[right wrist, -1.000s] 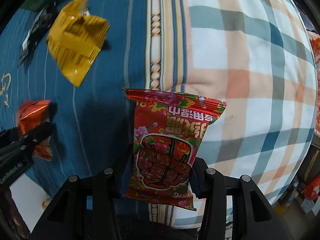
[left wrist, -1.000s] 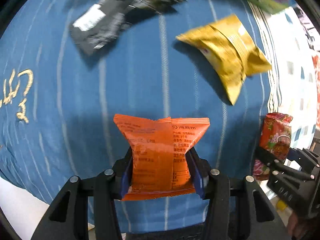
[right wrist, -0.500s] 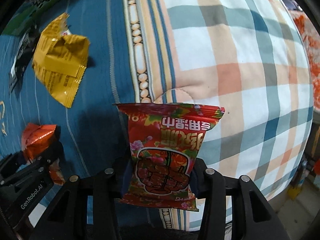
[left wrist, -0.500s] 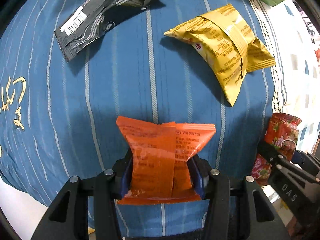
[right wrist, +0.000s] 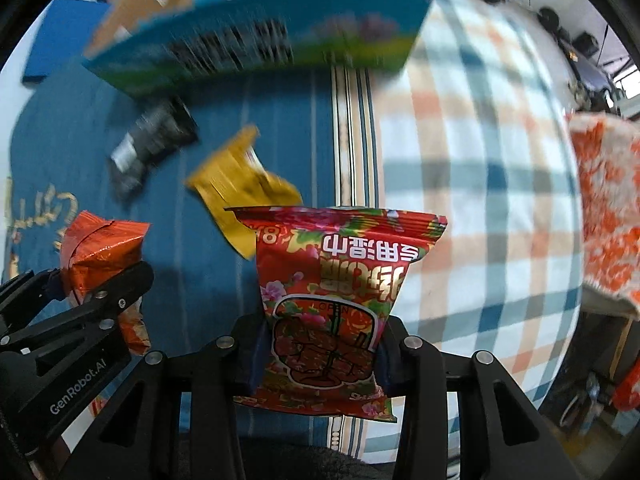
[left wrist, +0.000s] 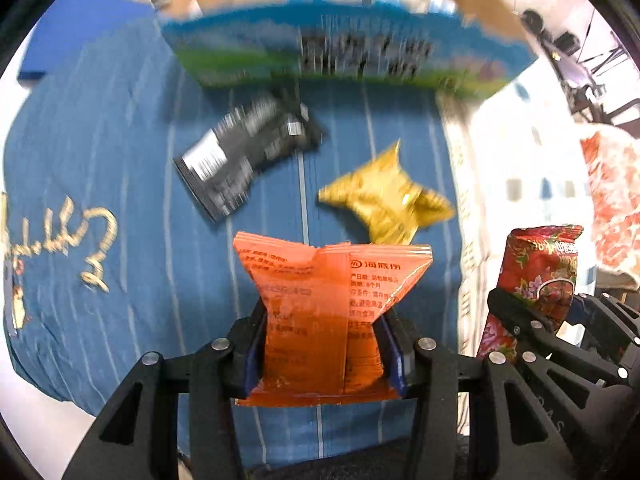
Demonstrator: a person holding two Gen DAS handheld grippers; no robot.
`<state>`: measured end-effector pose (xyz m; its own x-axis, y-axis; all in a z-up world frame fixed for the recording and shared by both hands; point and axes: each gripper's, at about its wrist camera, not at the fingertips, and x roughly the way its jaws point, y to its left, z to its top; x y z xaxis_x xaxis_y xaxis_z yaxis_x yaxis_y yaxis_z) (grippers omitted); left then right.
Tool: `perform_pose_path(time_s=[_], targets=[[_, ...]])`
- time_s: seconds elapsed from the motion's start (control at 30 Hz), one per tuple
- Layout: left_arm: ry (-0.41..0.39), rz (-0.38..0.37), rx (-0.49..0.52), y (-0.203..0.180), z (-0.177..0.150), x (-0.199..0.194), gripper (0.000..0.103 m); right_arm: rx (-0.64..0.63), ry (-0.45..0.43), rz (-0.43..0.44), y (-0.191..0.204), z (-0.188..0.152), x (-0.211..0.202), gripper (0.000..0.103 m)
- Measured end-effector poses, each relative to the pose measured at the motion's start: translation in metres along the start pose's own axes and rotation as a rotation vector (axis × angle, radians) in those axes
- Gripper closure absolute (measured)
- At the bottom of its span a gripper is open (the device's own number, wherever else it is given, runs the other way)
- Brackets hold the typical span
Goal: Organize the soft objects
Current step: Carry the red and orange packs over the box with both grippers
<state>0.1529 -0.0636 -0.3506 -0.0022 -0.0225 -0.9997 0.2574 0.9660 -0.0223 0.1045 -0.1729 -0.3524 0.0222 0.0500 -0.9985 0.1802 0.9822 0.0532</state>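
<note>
My left gripper point(left wrist: 322, 354) is shut on an orange snack packet point(left wrist: 324, 304) and holds it above the blue striped cloth point(left wrist: 120, 184). My right gripper point(right wrist: 320, 356) is shut on a red flowered snack packet point(right wrist: 336, 300); it also shows in the left wrist view point(left wrist: 536, 276) at the right. The orange packet shows at the left of the right wrist view point(right wrist: 100, 256). A yellow packet point(left wrist: 386, 196) and a black packet point(left wrist: 244, 156) lie on the blue cloth ahead.
A blue-green printed box point(left wrist: 344, 48) stands at the far edge of the cloth, with cardboard boxes behind it. A plaid cloth point(right wrist: 480, 184) covers the right side. An orange-white patterned fabric point(right wrist: 608, 208) lies at the far right.
Both grippers have tilted up and pulled back with their packets. The box and the room behind have come into view. The yellow and black packets now look farther away.
</note>
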Motion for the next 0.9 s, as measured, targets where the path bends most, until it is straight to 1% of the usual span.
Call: perform_pose_path(time_s=[0.03,0.1,0.13,0.27,0.3,0.33,0.4,0.53,0.67,0.83,0.9], targets=[[-0.021,0.001,-0.001,0.0,0.002,-0.01,0.058,-0.006,-0.016,0.002,-0.005,0.007,-0.018,0.059],[-0.061,-0.005,0.002,0.002,0.009,-0.03,0.058,-0.018,-0.053,0.01,-0.005,0.012,-0.043,0.059],[-0.085,-0.007,0.001,0.004,0.012,-0.041,0.058,-0.025,-0.069,0.016,-0.02,0.02,-0.044,0.059],[-0.161,-0.008,0.007,0.011,0.016,-0.072,0.058,-0.045,-0.134,0.03,-0.03,0.026,-0.074,0.059],[-0.178,-0.015,0.012,0.009,0.017,-0.081,0.058,-0.049,-0.149,0.037,-0.031,0.029,-0.076,0.059],[-0.187,-0.022,0.012,0.011,0.018,-0.086,0.058,-0.052,-0.158,0.042,-0.042,0.039,-0.074,0.059],[-0.213,-0.038,0.008,0.014,0.024,-0.096,0.058,-0.062,-0.169,0.05,-0.044,0.048,-0.077,0.059],[-0.252,-0.034,0.015,0.017,0.033,-0.111,0.058,-0.058,-0.185,0.064,-0.037,0.062,-0.077,0.059],[-0.265,-0.05,-0.003,0.024,0.048,-0.121,0.058,-0.046,-0.192,0.104,-0.036,0.082,-0.083,0.059],[-0.287,-0.05,-0.003,0.031,0.084,-0.132,0.058,-0.044,-0.226,0.111,-0.042,0.119,-0.095,0.059],[-0.287,-0.056,0.001,0.035,0.109,-0.135,0.058,-0.045,-0.244,0.106,-0.044,0.139,-0.101,0.059]])
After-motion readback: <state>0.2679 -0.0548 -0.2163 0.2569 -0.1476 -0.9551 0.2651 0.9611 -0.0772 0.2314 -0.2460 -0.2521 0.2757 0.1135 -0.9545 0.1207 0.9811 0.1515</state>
